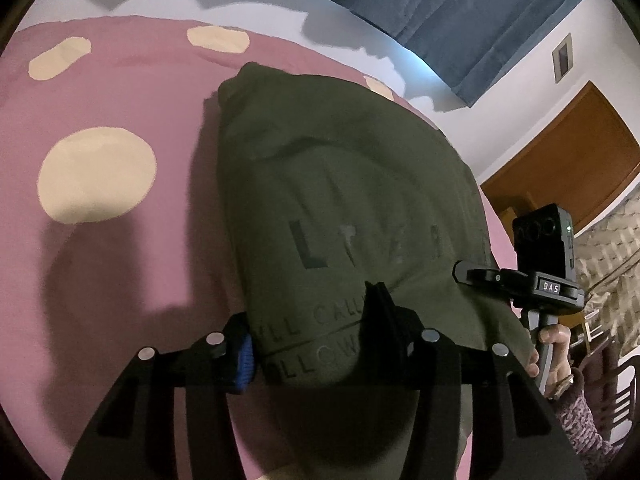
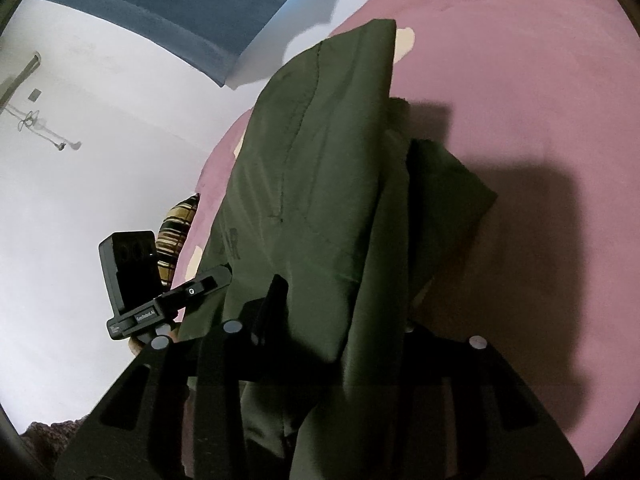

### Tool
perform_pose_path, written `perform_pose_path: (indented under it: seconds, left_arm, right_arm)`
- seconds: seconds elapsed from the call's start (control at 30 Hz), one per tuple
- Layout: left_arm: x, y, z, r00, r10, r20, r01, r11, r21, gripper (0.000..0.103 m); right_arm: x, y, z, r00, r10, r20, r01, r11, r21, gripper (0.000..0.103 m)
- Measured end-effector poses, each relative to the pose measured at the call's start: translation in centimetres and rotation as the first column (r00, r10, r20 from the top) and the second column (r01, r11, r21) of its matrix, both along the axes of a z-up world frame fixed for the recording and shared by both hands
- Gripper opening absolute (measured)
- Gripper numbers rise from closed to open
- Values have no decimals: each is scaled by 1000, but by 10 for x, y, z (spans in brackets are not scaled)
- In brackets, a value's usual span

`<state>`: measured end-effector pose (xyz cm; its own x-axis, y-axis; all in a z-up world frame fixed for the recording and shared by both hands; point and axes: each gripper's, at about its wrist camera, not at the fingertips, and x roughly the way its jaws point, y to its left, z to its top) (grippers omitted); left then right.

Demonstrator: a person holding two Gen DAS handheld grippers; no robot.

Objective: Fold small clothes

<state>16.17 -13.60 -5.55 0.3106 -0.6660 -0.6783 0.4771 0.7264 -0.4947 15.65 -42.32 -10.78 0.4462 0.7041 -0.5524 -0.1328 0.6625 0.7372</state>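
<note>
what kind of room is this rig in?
Most likely a bedroom at home: a pink bedsheet with cream dots under the green shirt, a blue curtain and a wooden door.

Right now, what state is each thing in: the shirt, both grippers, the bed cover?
Olive shirt: lifted at its near edge, far end resting on the bed, partly folded.
Left gripper: shut on the shirt's printed edge.
Right gripper: shut on bunched shirt fabric.
Pink spotted bed cover: spread flat beneath the shirt.
</note>
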Motion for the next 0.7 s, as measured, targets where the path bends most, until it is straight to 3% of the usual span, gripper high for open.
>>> perform_pose_path:
  seconds: [0.47,0.7]
  left_arm:
    - [23,41,26,995,81,52,-83,996,34,51]
    - [44,55,7,994,109,11,-110,993,37,51]
  right_arm:
    - [26,4,-4,998,43,46,-44,999,23,31]
    - [36,5,-20,998,52,17,-52,999,7,31]
